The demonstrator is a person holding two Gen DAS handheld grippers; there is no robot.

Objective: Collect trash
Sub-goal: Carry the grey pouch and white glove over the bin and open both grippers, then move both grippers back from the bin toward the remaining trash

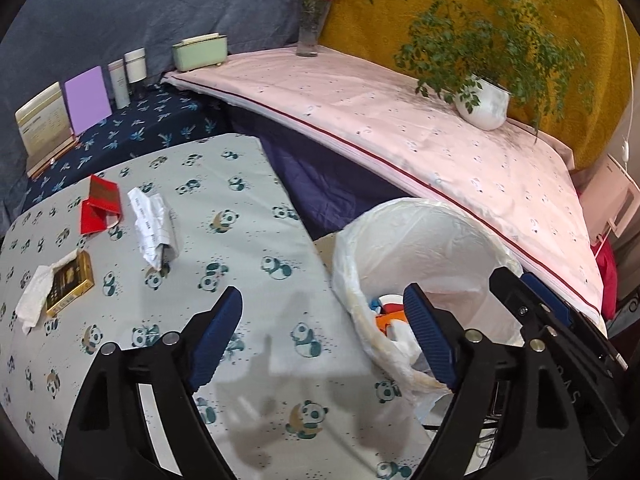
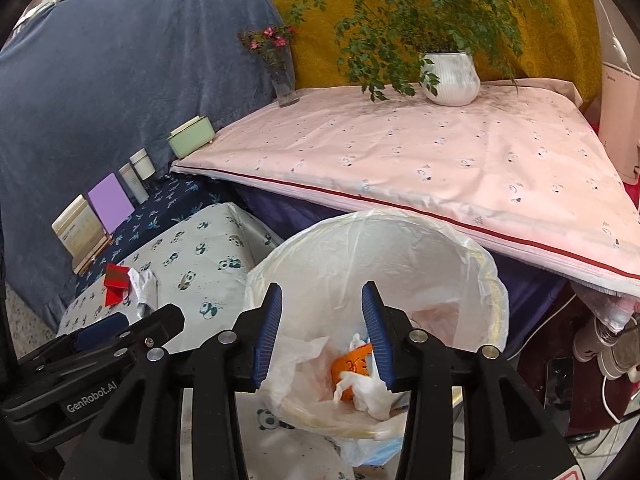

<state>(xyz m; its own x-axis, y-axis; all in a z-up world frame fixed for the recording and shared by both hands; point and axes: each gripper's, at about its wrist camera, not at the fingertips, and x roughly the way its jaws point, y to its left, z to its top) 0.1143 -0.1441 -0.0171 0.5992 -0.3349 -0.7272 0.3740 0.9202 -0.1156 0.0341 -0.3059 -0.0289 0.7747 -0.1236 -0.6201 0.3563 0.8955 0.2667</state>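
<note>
Right wrist — my right gripper (image 2: 322, 328) half-spread, empty, over lined bin (image 2: 494, 280) | my left gripper (image 1: 322, 336) wide, empty — beside bin.

Bright, even room light fills both views, colours clear. Soft grey shadows fall on the panda-print cloth (image 1: 256, 248) near the lens. Strong fisheye bending curves the pink sheet (image 2: 440, 160); corners go black. Focus is sharp throughout, without glare.
</note>
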